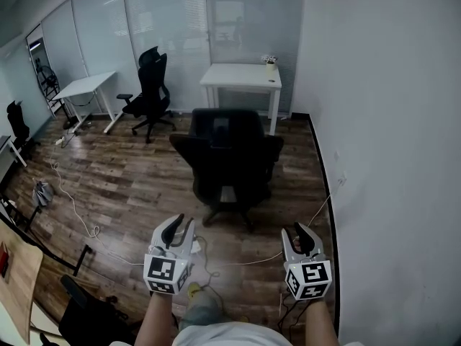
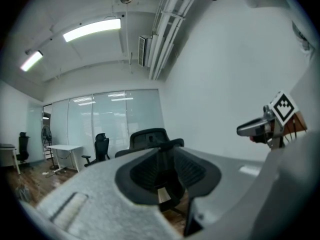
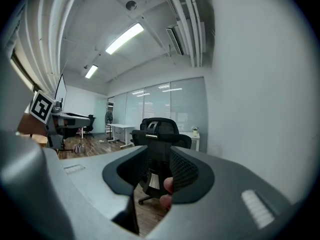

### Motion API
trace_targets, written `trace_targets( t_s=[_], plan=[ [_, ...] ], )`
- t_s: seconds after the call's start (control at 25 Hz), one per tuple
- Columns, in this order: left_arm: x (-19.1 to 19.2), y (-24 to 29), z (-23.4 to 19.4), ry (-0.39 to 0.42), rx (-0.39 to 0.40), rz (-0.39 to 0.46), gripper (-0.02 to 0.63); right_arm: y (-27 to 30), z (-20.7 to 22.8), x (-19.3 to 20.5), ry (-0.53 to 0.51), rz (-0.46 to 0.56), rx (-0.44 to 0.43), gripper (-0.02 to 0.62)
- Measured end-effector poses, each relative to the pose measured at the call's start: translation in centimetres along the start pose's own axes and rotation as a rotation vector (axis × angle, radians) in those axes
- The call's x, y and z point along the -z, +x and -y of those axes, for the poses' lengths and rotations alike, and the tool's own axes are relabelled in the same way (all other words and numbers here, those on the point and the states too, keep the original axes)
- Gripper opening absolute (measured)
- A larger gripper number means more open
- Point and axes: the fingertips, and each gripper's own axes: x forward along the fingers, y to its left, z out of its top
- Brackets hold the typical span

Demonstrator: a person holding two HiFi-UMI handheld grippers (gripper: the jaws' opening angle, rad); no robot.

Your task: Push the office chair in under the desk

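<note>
Black mesh-backed office chair (image 1: 229, 161) stands untouched ahead of the left gripper (image 1: 184, 223) and right gripper (image 1: 301, 231), both with jaws apart and empty, on the dark wood-plank floor (image 1: 130, 186) near its far right corner, short of the white rectangular desk (image 1: 241, 76).

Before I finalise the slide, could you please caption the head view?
Open, empty left gripper and right gripper point at the office chair standing short of the white desk.
</note>
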Motion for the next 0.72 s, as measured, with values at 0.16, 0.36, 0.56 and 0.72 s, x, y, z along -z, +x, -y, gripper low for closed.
trace_targets(
  t_s=[0.16, 0.36, 0.56, 0.72],
  plan=[
    [0.3, 1.4, -0.6, -0.014, -0.007, 0.004, 0.095, 1.3, 0.6, -0.1, -0.014, 0.009, -0.011, 0.115],
    [1.1, 3.9, -2.2, -0.033, -0.001, 0.009, 0.095, 4.3, 1.4, 0.4, -0.010, 0.003, -0.006, 0.115],
    [2.0, 7.3, -4.6, -0.051, 0.006, 0.015, 0.097, 8.5, 1.9, 0.2, -0.024, -0.002, -0.003, 0.115],
    [2.9, 11.0, -7.4, -0.049, 0.017, 0.010, 0.097, 13.1, 2.3, -0.2, -0.034, -0.009, -0.002, 0.115]
  ],
)
